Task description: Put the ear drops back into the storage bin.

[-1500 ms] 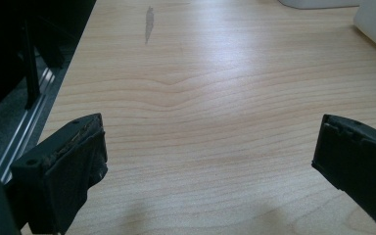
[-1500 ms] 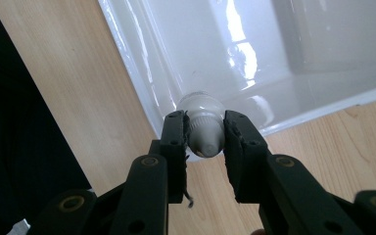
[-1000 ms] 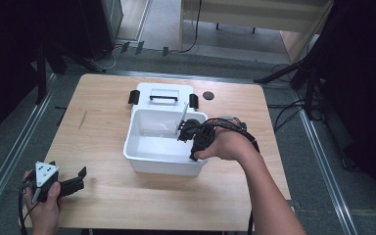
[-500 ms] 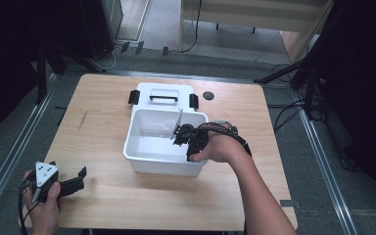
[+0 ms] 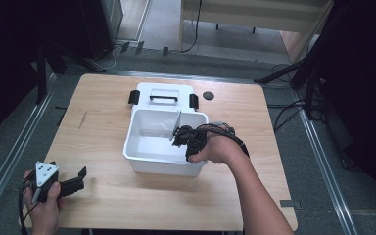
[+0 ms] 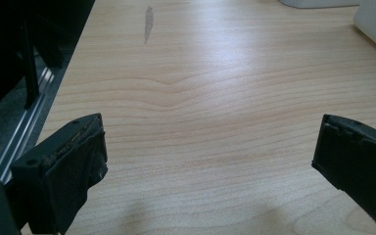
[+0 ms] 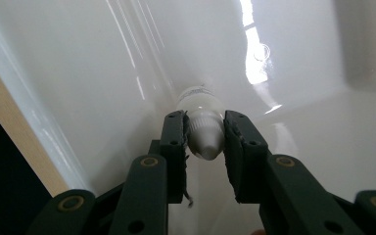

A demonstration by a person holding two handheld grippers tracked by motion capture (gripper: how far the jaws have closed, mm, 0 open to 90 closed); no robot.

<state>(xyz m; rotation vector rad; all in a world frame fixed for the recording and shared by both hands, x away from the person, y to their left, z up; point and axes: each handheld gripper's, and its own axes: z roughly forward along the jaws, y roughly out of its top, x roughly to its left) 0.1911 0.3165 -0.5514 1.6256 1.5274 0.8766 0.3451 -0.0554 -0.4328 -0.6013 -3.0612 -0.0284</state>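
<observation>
A white plastic bin (image 5: pixel 147 160) stands open in the middle of the wooden table. My right gripper (image 5: pixel 178 136) reaches into it over the near right rim. In the right gripper view its jaws (image 7: pixel 204 122) are shut on the cap end of a small white bottle (image 7: pixel 199 102), which points at the bin's glossy inner wall (image 7: pixel 103 73). My left gripper (image 5: pixel 78 178) rests near the table's front left corner, held in a hand. Its jaws (image 6: pixel 210 147) stand wide open over bare wood, with nothing between them.
The bin's white lid (image 5: pixel 162 93), with a black handle and black side clips, lies flat just behind the bin. A small black disc (image 5: pixel 208 95) sits to the lid's right. Dark stands and cables surround the table.
My right gripper has moved a little to the left and deeper into the bin, still shut on the bottle. The left gripper has stayed put.
</observation>
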